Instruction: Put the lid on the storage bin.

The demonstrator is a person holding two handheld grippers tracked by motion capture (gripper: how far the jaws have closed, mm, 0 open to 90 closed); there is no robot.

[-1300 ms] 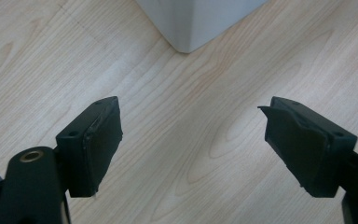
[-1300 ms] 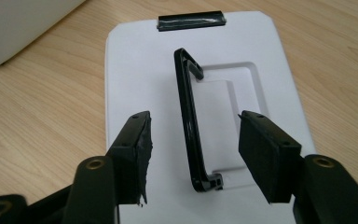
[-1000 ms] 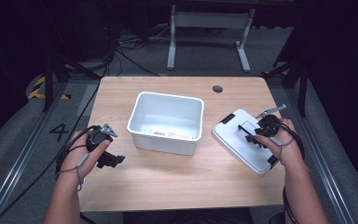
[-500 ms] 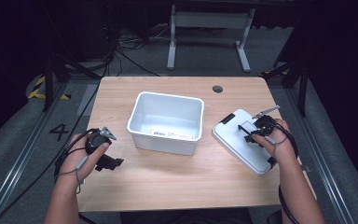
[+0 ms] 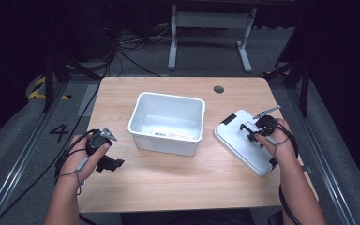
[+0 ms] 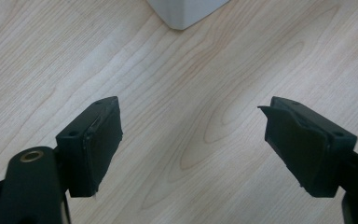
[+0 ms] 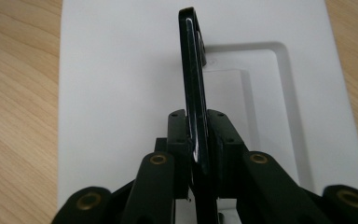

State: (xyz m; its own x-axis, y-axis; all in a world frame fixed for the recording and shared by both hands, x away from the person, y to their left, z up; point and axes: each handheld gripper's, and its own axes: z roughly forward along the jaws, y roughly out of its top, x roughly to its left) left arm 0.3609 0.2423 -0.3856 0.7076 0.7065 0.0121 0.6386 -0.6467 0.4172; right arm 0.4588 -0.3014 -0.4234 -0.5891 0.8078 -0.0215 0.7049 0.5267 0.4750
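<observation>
A white plastic bin (image 5: 166, 144) stands in the middle of the wooden table. To its right a white lid (image 5: 234, 140) lies flat on the table. My right gripper (image 5: 251, 131) is over the lid and shut on the lid's thin black handle (image 7: 193, 79), which stands up edge-on between the jaws of the right gripper (image 7: 196, 121). My left gripper (image 5: 115, 164) hovers low over bare wood at the table's left. In the left gripper view the left gripper (image 6: 191, 140) is wide open with nothing between its jaws, and a corner of the bin (image 6: 186, 9) shows beyond it.
A black clip (image 5: 228, 118) sits on the lid's near-left edge. A small dark round inset (image 5: 219, 89) lies near the table's far edge. A metal frame (image 5: 211, 21) and cables (image 5: 117, 44) stand on the floor behind the table.
The right hand has shifted slightly left over the lid, still gripping the handle. The left hand has hardly moved.
</observation>
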